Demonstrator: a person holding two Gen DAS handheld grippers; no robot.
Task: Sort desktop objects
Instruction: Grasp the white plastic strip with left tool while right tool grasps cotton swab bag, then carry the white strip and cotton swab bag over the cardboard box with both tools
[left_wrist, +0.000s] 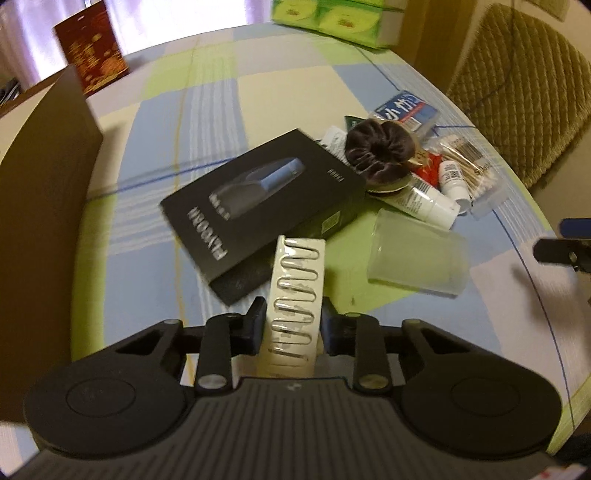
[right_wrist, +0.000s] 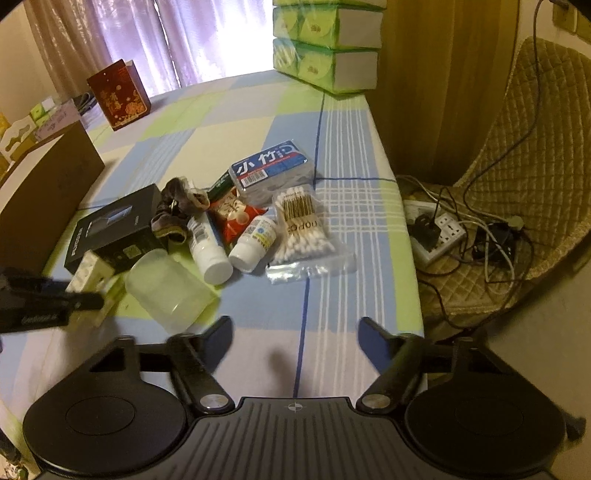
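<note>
While the left gripper (left_wrist: 293, 326) had its fingers clenched on one blister card (left_wrist: 295, 295) above the desk (right_wrist: 351, 229), the right gripper (right_wrist: 295, 334) (fingers spread wide, empty) faced two white bottles (right_wrist: 253, 240) there.

Left hand-held gripper (left_wrist: 293, 326) clamped shut, right hand-held gripper (right_wrist: 295, 332) spread wide

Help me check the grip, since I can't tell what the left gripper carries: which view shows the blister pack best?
The left wrist view: the blister pack stands centered, clamped between the left gripper jaws, its capsule rows plain. The right wrist view shows only a blurred white corner at the left edge, partly hidden behind the left gripper.
</note>
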